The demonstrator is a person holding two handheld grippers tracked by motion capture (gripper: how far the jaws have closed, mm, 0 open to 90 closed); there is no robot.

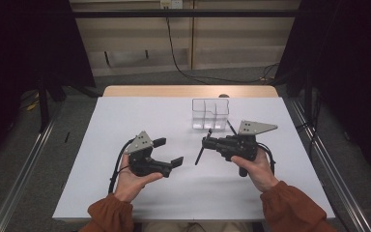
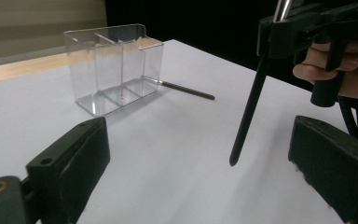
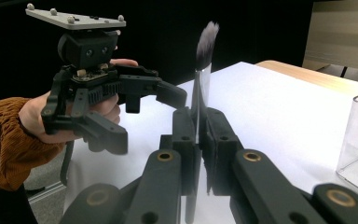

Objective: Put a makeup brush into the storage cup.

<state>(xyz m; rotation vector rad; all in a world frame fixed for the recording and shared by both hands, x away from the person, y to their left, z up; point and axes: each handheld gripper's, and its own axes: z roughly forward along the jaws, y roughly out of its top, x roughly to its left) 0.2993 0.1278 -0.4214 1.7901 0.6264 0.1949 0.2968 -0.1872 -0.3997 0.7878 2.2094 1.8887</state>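
Observation:
My right gripper (image 1: 207, 141) is shut on a makeup brush (image 1: 200, 153) with a thin black handle, held upright above the white table. Its silver neck sits between the jaws and its dark bristle tuft (image 3: 207, 39) points up; the handle (image 2: 247, 116) hangs down with its tip just over the table. My left gripper (image 1: 168, 151) stands open and holds nothing, a short way left of the brush. A clear plastic organizer (image 1: 210, 113) with three compartments stands behind, and it looks empty. A second thin dark stick (image 2: 186, 89) lies on the table against the organizer's right side.
The white table top (image 1: 125, 121) ends in a wooden strip (image 1: 188, 91) at the far edge. Metal rails run along both sides on the floor. A cable (image 1: 178, 63) trails across the floor behind the table.

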